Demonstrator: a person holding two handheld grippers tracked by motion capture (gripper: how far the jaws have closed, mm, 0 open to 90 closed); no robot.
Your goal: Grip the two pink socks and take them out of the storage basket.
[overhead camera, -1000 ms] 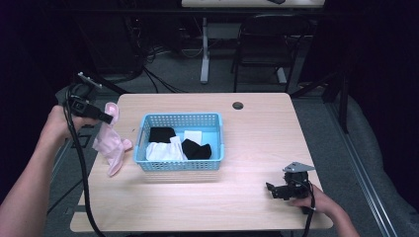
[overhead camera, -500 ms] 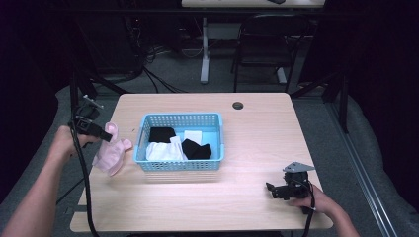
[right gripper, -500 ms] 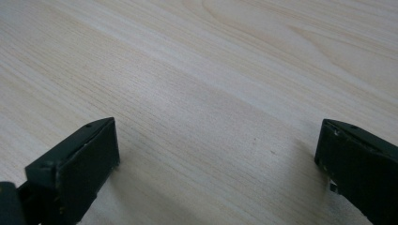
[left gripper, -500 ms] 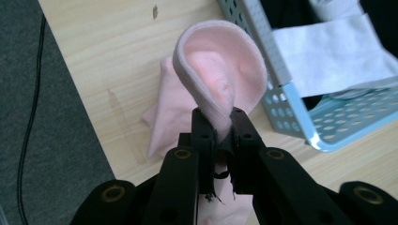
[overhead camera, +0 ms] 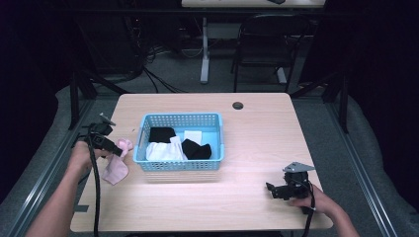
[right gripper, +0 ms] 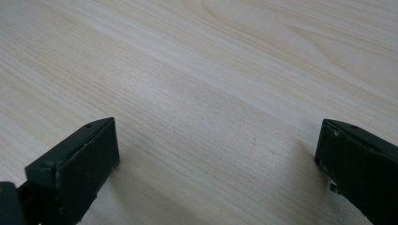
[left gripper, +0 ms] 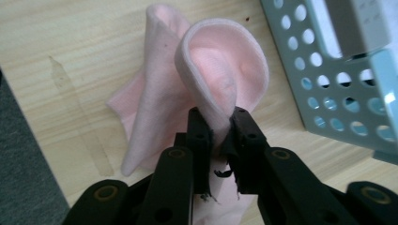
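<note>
I see a table [overhead camera: 257, 148] of pale wood grain, smooth and matt. The basket [overhead camera: 179, 163] looks like light-blue perforated plastic, slightly glossy. The pink sock [left gripper: 187, 89] is soft fleecy cloth, matt. The left gripper [left gripper: 219, 123] is black matt plastic, edges rough. Black and white cloth [overhead camera: 175, 147] lies in the basket, probably knit; too small to tell.

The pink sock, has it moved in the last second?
Yes. The pink sock, clamped in the left gripper, has come down and toward the table's near edge, ending beside the blue basket.
</note>
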